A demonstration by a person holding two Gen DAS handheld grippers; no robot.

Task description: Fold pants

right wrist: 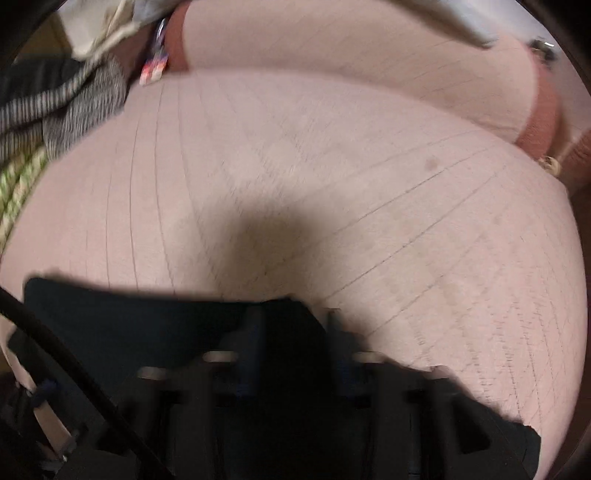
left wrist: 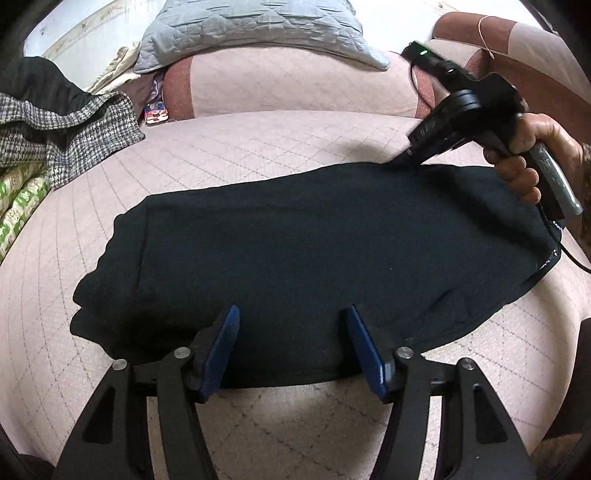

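Black pants lie folded in a long flat bundle on the pink quilted bed cover. My left gripper is open, its blue-padded fingers spread over the near edge of the pants. My right gripper shows in the left wrist view at the pants' far right edge, held by a hand, tips down on the fabric. In the blurred right wrist view the right gripper sits over the dark pants; its fingers look apart, with fabric between and over them.
A grey quilted pillow lies at the back. A houndstooth garment and green patterned bedding lie at the left. A small colourful packet sits in the gap behind the bed cover.
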